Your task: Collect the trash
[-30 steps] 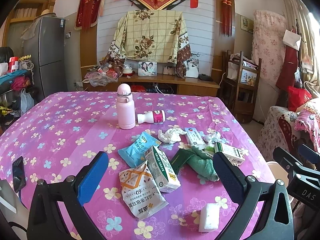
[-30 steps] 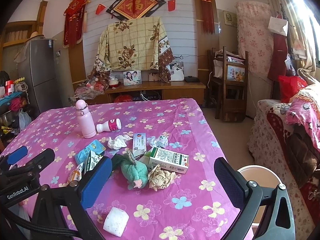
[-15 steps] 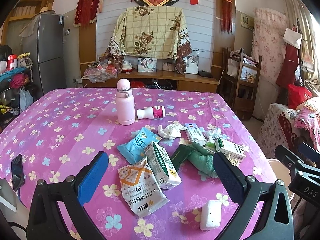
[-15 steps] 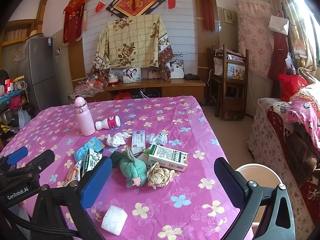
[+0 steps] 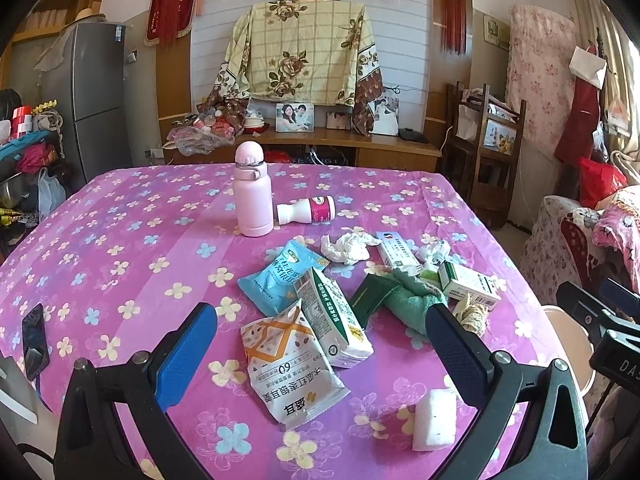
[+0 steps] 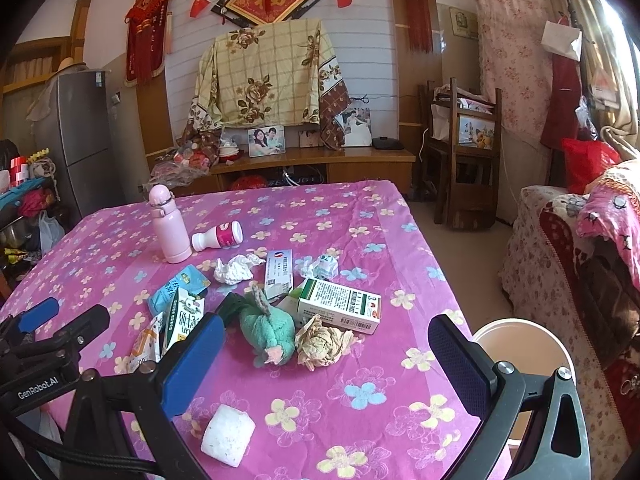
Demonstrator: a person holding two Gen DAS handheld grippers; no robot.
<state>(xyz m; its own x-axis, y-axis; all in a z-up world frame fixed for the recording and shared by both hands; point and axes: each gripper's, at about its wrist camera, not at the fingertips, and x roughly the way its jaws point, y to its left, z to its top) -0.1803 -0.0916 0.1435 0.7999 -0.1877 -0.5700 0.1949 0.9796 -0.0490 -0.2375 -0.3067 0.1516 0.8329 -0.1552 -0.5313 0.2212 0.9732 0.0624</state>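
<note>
Trash lies on the pink flowered tablecloth (image 5: 120,240): a white snack bag (image 5: 288,364), a milk carton (image 5: 332,316), a blue packet (image 5: 280,276), white tissue (image 5: 348,248), a green-and-white box (image 6: 340,306), a brown paper ball (image 6: 322,342) and a white foam block (image 6: 228,436). My left gripper (image 5: 320,356) is open above the snack bag. My right gripper (image 6: 320,364) is open above the near table edge, close to the paper ball. A cream bin (image 6: 524,344) stands on the floor at the table's right.
A pink bottle (image 5: 252,192) stands upright mid-table with a small white bottle (image 5: 306,210) lying beside it. A green cloth (image 6: 264,324) lies among the trash. A phone (image 5: 34,340) rests at the table's left edge. A sofa (image 6: 580,264) is at right.
Both grippers have risen or tilted slightly, so the table items sit a little lower and closer in view. Nothing on the table has moved.
</note>
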